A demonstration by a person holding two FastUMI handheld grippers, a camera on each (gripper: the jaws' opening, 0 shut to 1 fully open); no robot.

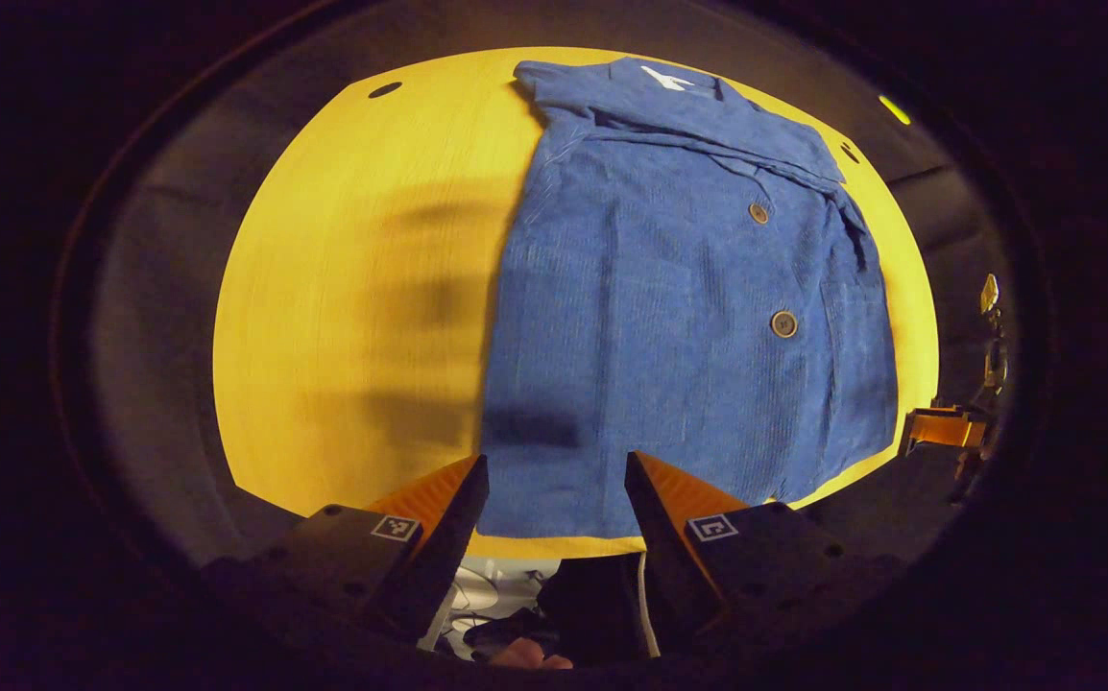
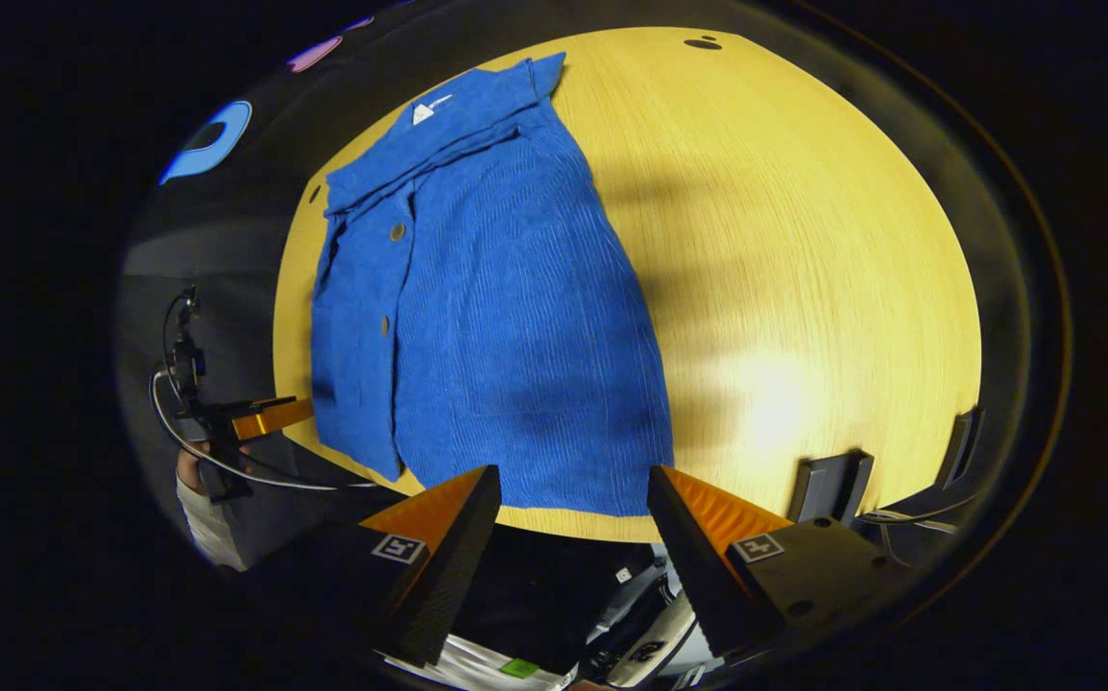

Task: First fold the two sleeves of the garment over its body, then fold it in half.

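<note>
Left gripper (image 1: pixel 556 480) with jaws apart and nothing between them, held above the near hem of the garment (image 1: pixel 679 317), over the table edge. Right gripper (image 2: pixel 573 494) likewise spread wide, empty, above the near hem of the same garment (image 2: pixel 487 317). Blue corduroy shirt lying flat on the yellow wooden table (image 1: pixel 352 288), collar at the far end, two buttons (image 1: pixel 783 323) visible down the front. Both sleeves seemingly folded over the body already, giving a narrow long shape. Other gripper seen small at the side in each view, off the table edge.
</note>
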